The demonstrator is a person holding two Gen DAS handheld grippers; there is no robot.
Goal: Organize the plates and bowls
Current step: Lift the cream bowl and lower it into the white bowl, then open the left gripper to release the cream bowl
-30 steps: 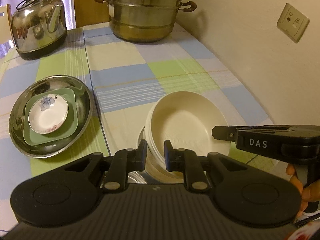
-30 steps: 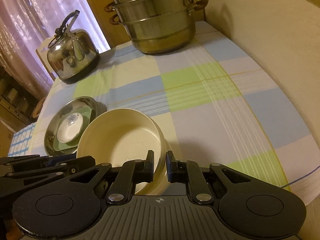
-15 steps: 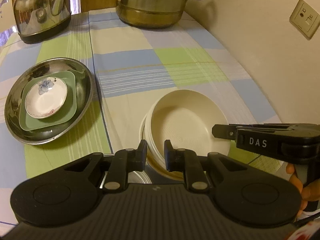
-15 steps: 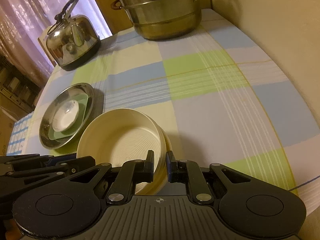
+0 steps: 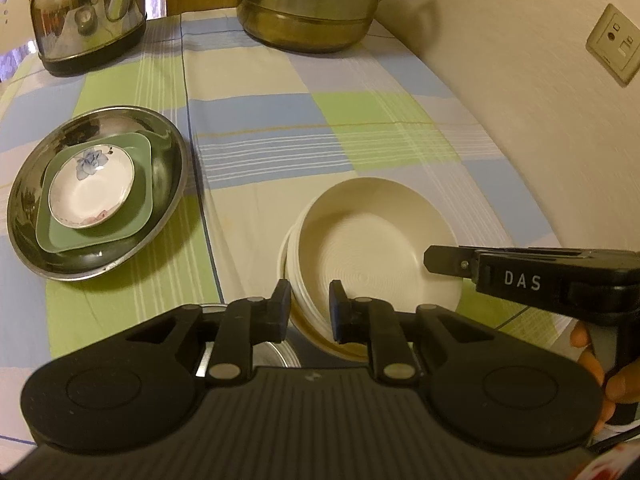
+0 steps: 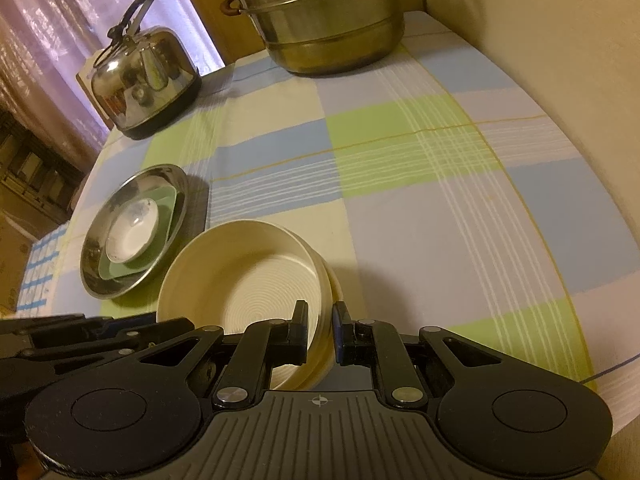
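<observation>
Cream bowls (image 5: 376, 264): stack on the checked tablecloth (image 5: 360, 128), just right of the steel basin (image 5: 168, 216); tilted, near edge lifted; at least two visible by the nested rims, exact count not readable.
Handling, judged: stiff, smooth and probably slippery; likely light plastic or melamine; a rim pinch on opposite sides suits best, with the stack kept level so the inner bowl stays seated.
Left gripper (image 5: 308, 308): astride the stack's near-left rim, jaws easing apart, grip doubtful.
Right gripper (image 6: 320, 330): clamped on the rim wall on the stack's far side from the basin.
Steel basin: one, holding one green square plate (image 5: 140, 224) and one white flowered saucer (image 5: 90, 184) on top.
Kettle (image 5: 88, 16): one, beyond the basin.
Steamer pot (image 5: 316, 4): one, tiered, far right of the basin.
</observation>
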